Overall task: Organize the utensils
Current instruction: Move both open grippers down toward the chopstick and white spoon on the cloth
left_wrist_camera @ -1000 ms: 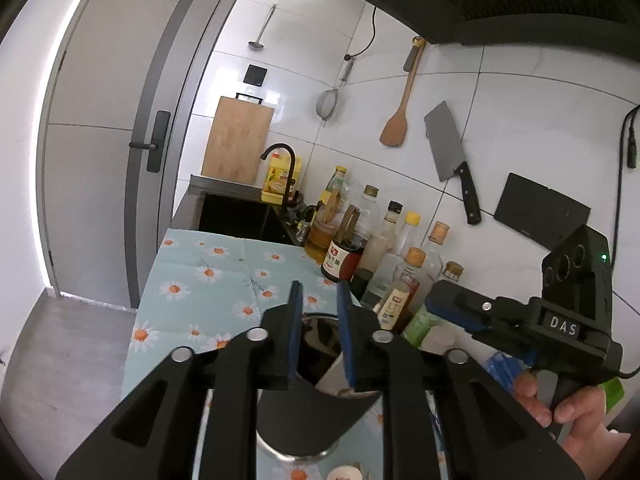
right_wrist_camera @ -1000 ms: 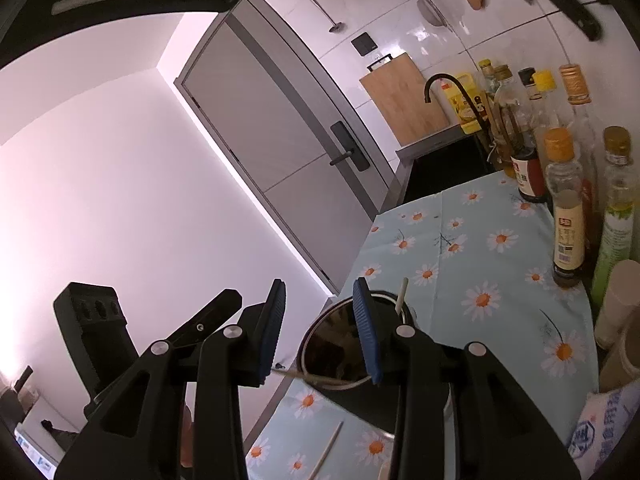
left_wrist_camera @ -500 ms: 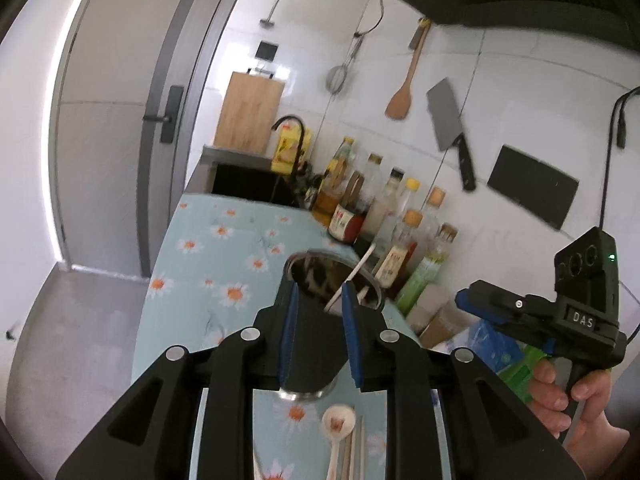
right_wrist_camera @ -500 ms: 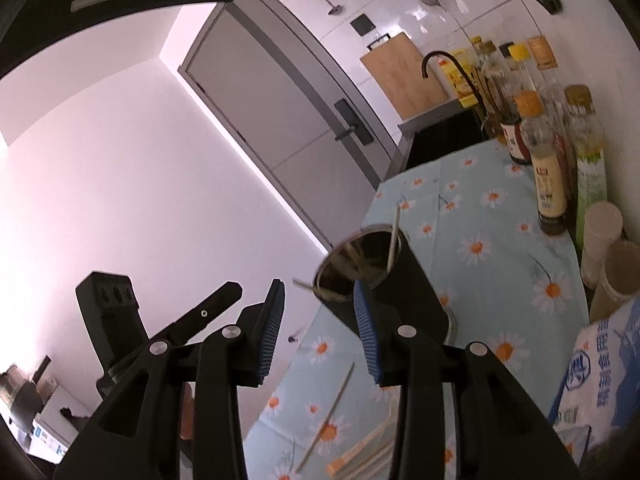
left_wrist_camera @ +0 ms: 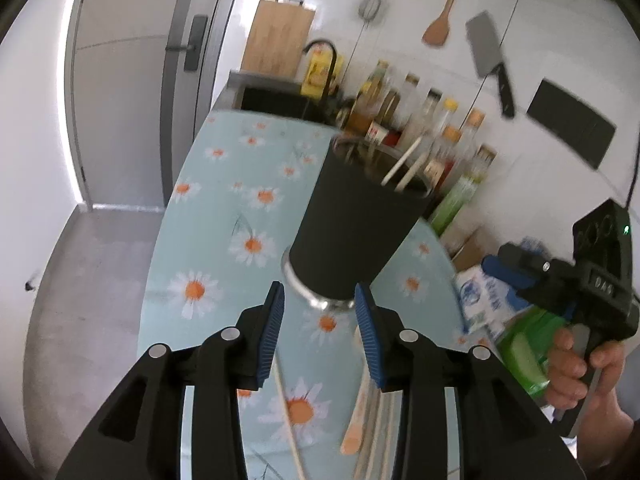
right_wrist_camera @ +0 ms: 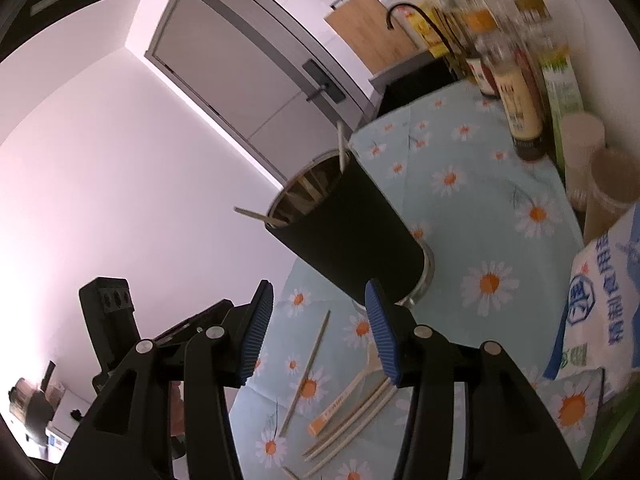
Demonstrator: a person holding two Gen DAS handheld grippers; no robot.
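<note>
Utensils, pale wooden chopsticks [right_wrist_camera: 352, 420] and a wooden spoon [left_wrist_camera: 356, 412], lie loose on the daisy-print blue cloth of the bench [left_wrist_camera: 224, 208], low in both frames. Behind them, mid-frame, stands a black cylindrical holder with a steel rim [left_wrist_camera: 356, 224], and two pale sticks [left_wrist_camera: 404, 164] poke out of its mouth. In the left wrist view the left claw [left_wrist_camera: 319, 294] sits at bottom centre; its blue-padded jaws have just been opening, stand part open and grip nothing, with the holder's base seen beyond the gap. In the right wrist view the right claw [right_wrist_camera: 320, 292] has likewise just been opening and is empty, its tips in front of the holder's lower wall. A hand [left_wrist_camera: 580, 368] holds the right claw's grip at the right edge. Sauce bottles [left_wrist_camera: 436, 136] line the tiled wall
</note>
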